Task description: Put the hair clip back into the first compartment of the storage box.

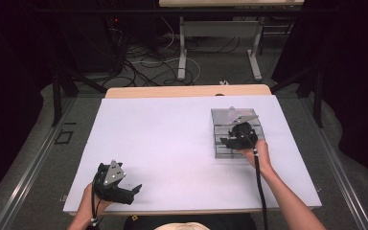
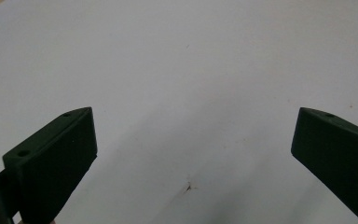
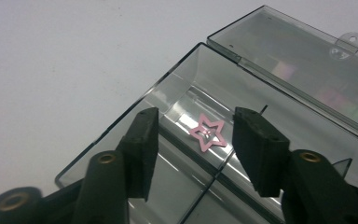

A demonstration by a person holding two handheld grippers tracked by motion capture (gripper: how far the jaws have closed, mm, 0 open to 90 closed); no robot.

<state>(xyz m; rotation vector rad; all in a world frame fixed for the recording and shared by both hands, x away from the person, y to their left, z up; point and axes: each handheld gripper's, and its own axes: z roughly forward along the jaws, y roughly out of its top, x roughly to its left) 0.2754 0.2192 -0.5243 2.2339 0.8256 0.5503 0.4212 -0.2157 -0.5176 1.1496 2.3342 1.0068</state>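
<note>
A clear smoky plastic box with inner compartments lies open on the right of the white table; its lid is folded back flat. A small pink star-shaped piece rests inside the box against a compartment wall. My right gripper hovers over the box, and in the right gripper view it stands open with the star between and just beyond its jaws, not gripped. My left gripper rests near the front left table edge; in its own view it is wide open over bare table.
The white table top spreads between the two grippers. A wooden strip runs along its far edge. Beyond it are desk legs and tangled cables on the floor.
</note>
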